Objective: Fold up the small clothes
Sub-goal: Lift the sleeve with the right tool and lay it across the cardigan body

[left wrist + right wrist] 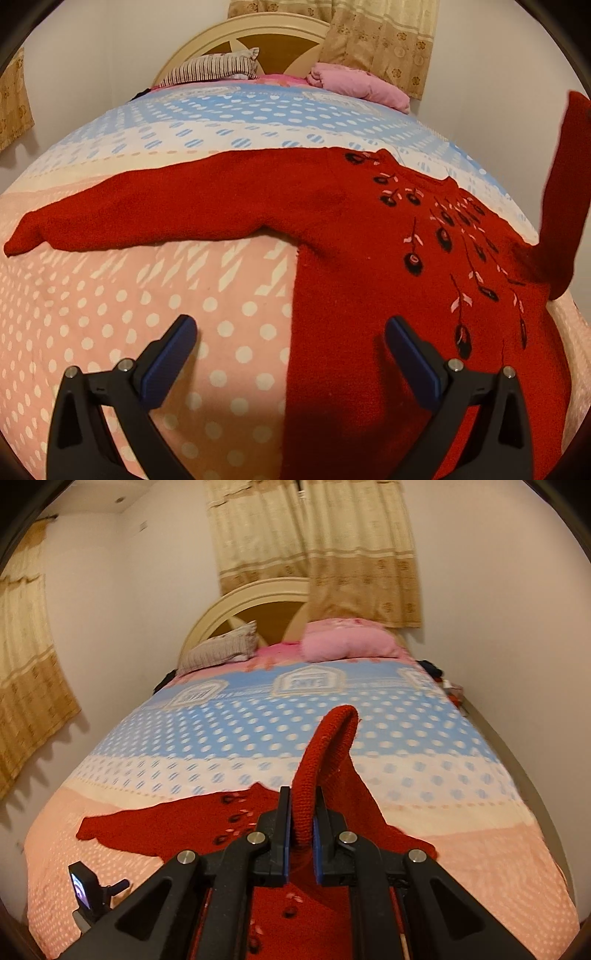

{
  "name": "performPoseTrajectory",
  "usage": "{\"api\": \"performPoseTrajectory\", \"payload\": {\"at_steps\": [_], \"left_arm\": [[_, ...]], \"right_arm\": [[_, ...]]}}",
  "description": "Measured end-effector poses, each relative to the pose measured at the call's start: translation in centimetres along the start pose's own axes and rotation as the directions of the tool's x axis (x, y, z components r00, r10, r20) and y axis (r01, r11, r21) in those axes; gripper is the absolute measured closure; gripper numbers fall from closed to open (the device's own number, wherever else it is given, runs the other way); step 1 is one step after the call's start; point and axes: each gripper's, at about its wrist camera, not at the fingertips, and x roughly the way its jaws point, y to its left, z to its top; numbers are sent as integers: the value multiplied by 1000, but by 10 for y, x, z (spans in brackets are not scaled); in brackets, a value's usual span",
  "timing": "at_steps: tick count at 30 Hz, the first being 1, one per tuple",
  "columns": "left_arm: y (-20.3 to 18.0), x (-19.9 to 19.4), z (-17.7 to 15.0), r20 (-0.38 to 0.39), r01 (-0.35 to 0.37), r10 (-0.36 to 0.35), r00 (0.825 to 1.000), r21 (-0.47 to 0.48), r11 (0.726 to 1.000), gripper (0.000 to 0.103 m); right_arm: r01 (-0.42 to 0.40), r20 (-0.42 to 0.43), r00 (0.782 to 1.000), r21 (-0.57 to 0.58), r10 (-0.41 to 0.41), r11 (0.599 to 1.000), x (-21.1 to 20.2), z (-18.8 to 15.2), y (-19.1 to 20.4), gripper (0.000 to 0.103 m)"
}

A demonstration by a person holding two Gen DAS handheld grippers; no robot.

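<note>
A red knitted sweater [369, 236] with black and pink flower embroidery lies flat on the bed, its left sleeve [129, 218] stretched out to the left. The other sleeve [565, 192] is lifted off the bed at the right edge of the left wrist view. My right gripper [302, 812] is shut on that sleeve [325, 753], whose cuff arches up above the pads. My left gripper [290, 332] hangs open over the sweater's left side edge, with nothing between its fingers.
The bed [258, 723] has a pink, white and blue dotted cover. A striped pillow [221, 650] and a pink pillow [347, 640] lie by the cream headboard [258, 598]. Beige curtains [314, 546] hang behind. The other gripper's small device [86, 890] shows at lower left in the right wrist view.
</note>
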Motion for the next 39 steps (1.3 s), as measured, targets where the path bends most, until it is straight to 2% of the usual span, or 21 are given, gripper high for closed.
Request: {"api": "performPoseTrajectory", "payload": {"at_steps": [3,8,13,16,18,19,20,22,25,27,29,31,33,36,39], "left_arm": [[2,-1,-1,4,2,-2,1000,-6,1000,0],[1,-2,-2,6,-5,5,1000,-4,1000,0],[2,-2,-3,6,-18,18,1000,1,1000,0],[3,0,-3,-4,-19,19,1000,-6,1000,0],[5,-1,-4,-9,-19,19,1000,-8,1000,0],[6,-1,-4,-18,-17,17,1000,-5,1000,0],[8,-1,-5,-30,-9,9,1000,-1,1000,0],[12,-1,-5,-60,18,-18,998,11,1000,0],[17,-8,0,-68,27,-25,997,40,999,0],[15,-18,8,-46,39,-36,998,65,997,0],[8,-29,23,-5,83,-83,997,90,992,0],[-3,-36,39,38,120,-125,991,111,987,0],[-19,-33,53,63,126,-136,989,146,981,1],[-40,-7,65,39,112,-122,992,198,974,12],[-51,37,69,-19,51,-48,999,220,974,34]], "right_arm": [[-38,-22,999,-47,37,998,25,-6,32,94],[-112,-72,992,-57,108,992,76,-28,74,94],[-148,-152,979,-57,138,987,149,-74,112,94],[-203,-213,958,-25,194,979,191,-108,123,93],[-202,-259,946,3,196,979,207,-125,123,70],[-212,-286,935,23,210,977,210,-131,120,45],[-227,-294,928,40,228,973,208,-135,116,37],[-230,-285,931,28,228,973,193,-138,107,37],[-188,-263,949,-19,177,982,160,-138,82,37],[-144,-252,959,-37,130,989,141,-141,63,37],[-94,-249,965,-37,82,995,125,-148,41,36],[-74,-252,965,-20,66,997,117,-155,25,36],[-65,-256,965,-2,63,998,109,-166,13,36],[-64,-263,963,-8,59,998,103,-187,10,36],[-39,-259,966,-76,18,996,102,-213,19,35]]}}
